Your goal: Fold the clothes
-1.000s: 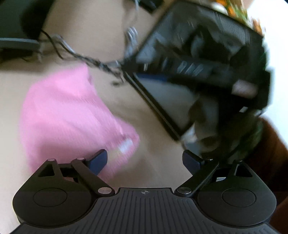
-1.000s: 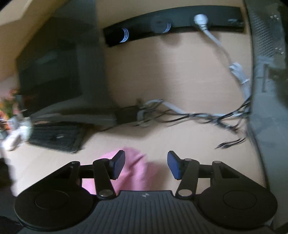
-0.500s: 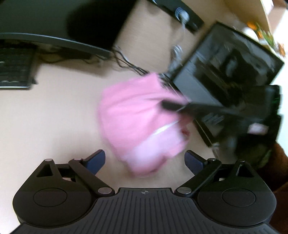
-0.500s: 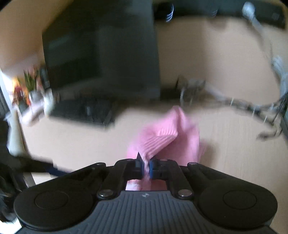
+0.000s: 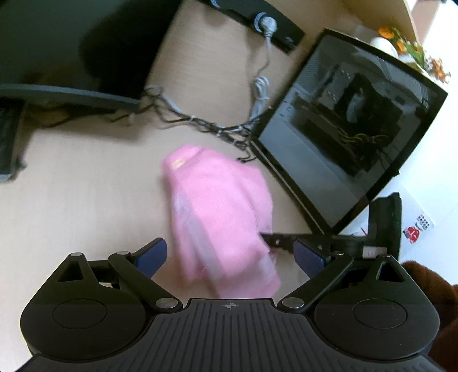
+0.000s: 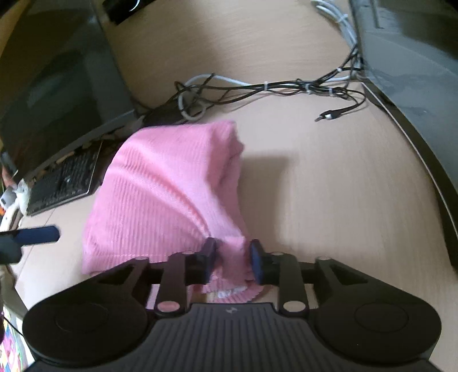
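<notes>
A pink ribbed garment [image 5: 217,217] lies bunched on the light wooden desk [image 5: 86,200], partly lifted. My right gripper [image 6: 233,256] is shut on a gathered corner of the garment [image 6: 166,189], and the fabric pulls taut toward its pads. In the left wrist view the right gripper's dark fingers [image 5: 279,241] show at the cloth's right edge. My left gripper [image 5: 230,254] hangs open just above the garment's near end, holding nothing. One of its blue fingertips [image 6: 38,234] shows at the left of the right wrist view.
A dark computer case [image 5: 352,120] stands right of the garment, a monitor base [image 5: 65,91] at the back left. Tangled cables [image 6: 257,88] run behind the cloth, with a loose jack plug [image 6: 327,116]. A keyboard [image 6: 64,180] lies to the left. A power strip [image 5: 257,21] sits at the back.
My right gripper closed on the garment and has drawn it up toward itself, and its fingers now stand a little wider. The left gripper stayed open and shifted over the cloth.
</notes>
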`<move>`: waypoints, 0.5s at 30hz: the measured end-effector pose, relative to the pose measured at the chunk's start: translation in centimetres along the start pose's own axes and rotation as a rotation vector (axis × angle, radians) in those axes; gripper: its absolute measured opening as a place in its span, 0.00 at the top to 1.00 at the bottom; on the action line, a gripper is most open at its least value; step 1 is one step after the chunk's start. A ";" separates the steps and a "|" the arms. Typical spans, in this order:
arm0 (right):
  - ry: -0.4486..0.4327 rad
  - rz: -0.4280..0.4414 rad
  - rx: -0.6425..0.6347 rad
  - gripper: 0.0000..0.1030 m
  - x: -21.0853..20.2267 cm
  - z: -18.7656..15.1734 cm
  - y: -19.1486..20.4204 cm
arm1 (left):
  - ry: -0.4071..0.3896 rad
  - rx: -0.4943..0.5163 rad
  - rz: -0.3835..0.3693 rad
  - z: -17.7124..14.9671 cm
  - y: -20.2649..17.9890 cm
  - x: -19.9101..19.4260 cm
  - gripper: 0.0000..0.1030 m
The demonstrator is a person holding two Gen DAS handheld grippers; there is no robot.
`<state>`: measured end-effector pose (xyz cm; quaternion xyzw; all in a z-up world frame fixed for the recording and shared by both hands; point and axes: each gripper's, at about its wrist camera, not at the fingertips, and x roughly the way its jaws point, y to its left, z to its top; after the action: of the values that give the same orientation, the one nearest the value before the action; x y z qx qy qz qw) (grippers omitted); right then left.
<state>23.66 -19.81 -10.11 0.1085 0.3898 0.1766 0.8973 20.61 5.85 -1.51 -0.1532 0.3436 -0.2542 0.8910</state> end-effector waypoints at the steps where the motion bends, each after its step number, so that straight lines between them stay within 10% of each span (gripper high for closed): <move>1: -0.006 -0.006 -0.016 0.65 -0.3 0.1 0.2 | -0.008 0.013 -0.003 0.5 -0.3 0.8 0.04; 11: -0.152 0.013 -0.124 0.00 -5.0 4.3 1.9 | 0.050 0.074 -0.016 0.8 -1.6 6.3 0.25; 15: -0.176 -0.001 -0.170 0.00 -2.6 7.9 3.7 | 0.069 0.106 -0.015 0.3 -1.9 7.3 0.23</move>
<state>26.99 -17.94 -1.86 0.0468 0.2930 0.1983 0.9342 24.77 0.21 -4.31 -0.0994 0.3592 -0.2837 0.8835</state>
